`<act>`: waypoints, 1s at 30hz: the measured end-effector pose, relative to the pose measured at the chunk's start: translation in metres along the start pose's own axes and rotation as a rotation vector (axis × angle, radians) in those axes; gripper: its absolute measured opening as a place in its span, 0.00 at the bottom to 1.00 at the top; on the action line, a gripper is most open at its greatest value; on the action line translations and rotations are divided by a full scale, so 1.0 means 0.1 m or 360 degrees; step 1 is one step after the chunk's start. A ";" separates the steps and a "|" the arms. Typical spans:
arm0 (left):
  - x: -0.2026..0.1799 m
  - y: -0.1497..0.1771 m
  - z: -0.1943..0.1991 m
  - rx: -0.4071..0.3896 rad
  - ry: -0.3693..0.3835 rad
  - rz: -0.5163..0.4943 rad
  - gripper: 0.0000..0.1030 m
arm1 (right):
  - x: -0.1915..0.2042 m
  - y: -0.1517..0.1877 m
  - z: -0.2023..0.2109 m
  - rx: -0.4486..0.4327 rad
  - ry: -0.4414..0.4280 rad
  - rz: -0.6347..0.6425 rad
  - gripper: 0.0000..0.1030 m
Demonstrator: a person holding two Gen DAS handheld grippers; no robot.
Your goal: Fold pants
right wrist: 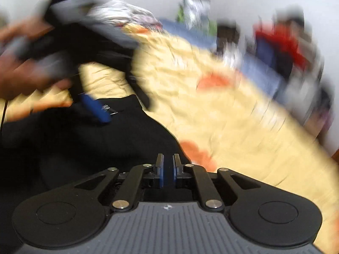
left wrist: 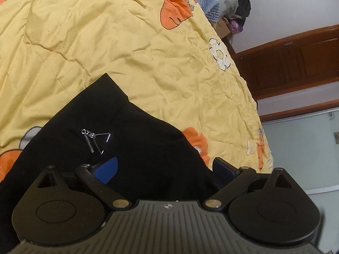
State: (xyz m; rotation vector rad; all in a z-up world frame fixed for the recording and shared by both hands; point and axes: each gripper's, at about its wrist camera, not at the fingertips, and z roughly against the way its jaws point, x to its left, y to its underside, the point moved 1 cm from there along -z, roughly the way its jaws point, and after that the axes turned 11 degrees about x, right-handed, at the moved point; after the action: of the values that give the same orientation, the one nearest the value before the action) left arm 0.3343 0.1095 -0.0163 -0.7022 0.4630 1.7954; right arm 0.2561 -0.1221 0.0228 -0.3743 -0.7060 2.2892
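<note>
Black pants [left wrist: 118, 131] lie on a yellow quilt [left wrist: 127, 48] with orange and white prints. A small silver logo [left wrist: 95, 138] shows on them. My left gripper [left wrist: 165, 167] is open, its blue pads spread wide over the black cloth. In the blurred right wrist view the pants [right wrist: 84, 139] fill the lower left. My right gripper [right wrist: 168, 169] has its blue pads nearly together with dark cloth between them. The left gripper [right wrist: 95, 108] shows there too, held in a hand above the pants.
The quilt's right edge [left wrist: 250, 97] drops toward a wooden cabinet [left wrist: 296, 63]. Blue bedding and piled clothes [left wrist: 211, 2] lie at the far end. In the right wrist view piled items [right wrist: 281, 48] stand beyond the quilt [right wrist: 233, 116].
</note>
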 end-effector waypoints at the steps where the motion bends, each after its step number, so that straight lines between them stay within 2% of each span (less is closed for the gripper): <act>1: 0.01 0.00 0.02 0.0004 0.0006 -0.0003 0.95 | -0.16 -0.03 -0.11 0.0019 -0.0007 -0.0098 0.11; 5: 0.02 0.00 0.10 -0.0016 -0.0009 -0.0039 0.96 | -0.61 -0.05 -0.46 0.0135 -0.0238 -0.0311 0.12; 6: 0.02 -0.01 0.11 -0.0024 -0.0016 -0.0048 0.97 | -0.65 -0.03 -0.52 0.0164 -0.0285 -0.0348 0.21; 7: 0.02 -0.02 0.12 -0.0029 -0.0017 -0.0047 0.97 | -0.69 0.00 -0.58 0.0183 -0.0309 -0.0376 0.34; 8: 0.04 -0.02 0.13 -0.0030 -0.0005 -0.0038 0.98 | -0.73 0.01 -0.61 0.0173 -0.0363 -0.0388 0.43; 9: 0.05 -0.03 0.13 -0.0028 0.0010 -0.0028 0.98 | -0.73 0.04 -0.59 0.0148 -0.0441 -0.0397 0.70; 10: 0.06 -0.03 0.14 -0.0025 0.0020 -0.0018 0.98 | -0.75 0.06 -0.59 0.0134 -0.0506 -0.0421 0.84; 12: 0.06 -0.04 0.13 -0.0018 0.0031 -0.0009 0.98 | -0.71 0.10 -0.60 0.0133 -0.0570 -0.0394 0.85; 14: 0.06 -0.05 0.10 -0.0010 0.0036 -0.0006 0.98 | -0.49 0.07 -0.57 0.0154 -0.0484 -0.0220 0.80; 15: 0.06 -0.05 0.08 -0.0002 0.0034 -0.0001 0.98 | -0.41 0.04 -0.56 0.0159 -0.0462 -0.0160 0.53; 16: 0.07 -0.05 0.06 0.0010 0.0033 0.0016 0.98 | -0.34 0.02 -0.58 0.0161 -0.0477 -0.0142 0.22; 18: 0.11 -0.05 0.04 0.0030 0.0052 0.0047 0.98 | -0.26 -0.01 -0.55 0.0169 -0.0415 -0.0131 0.08; 20: 0.13 -0.05 0.03 0.0036 0.0068 0.0068 0.98 | -0.13 0.02 -0.46 0.0137 -0.0344 -0.0047 0.06; 23: 0.15 -0.08 0.04 0.0033 0.0100 0.0107 0.98 | 0.26 0.08 -0.21 0.0041 -0.0107 0.0138 0.06; 26: 0.18 -0.11 0.01 0.0101 0.0195 0.0194 0.98 | 0.80 0.21 0.06 -0.0069 0.0124 0.0438 0.06; 28: 0.18 -0.10 -0.03 0.0155 0.0279 0.0236 0.96 | 1.07 0.31 0.18 -0.0102 0.0222 0.0577 0.06; 30: 0.18 -0.07 -0.07 0.0196 0.0351 0.0259 0.84 | 1.25 0.41 0.25 -0.0127 0.0279 0.0654 0.06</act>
State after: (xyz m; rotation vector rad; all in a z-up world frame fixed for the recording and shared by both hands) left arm 0.3388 0.1201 -0.0333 -0.7989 0.7914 1.8299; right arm 0.1337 -0.0690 0.0114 -0.8117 -0.6802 2.5707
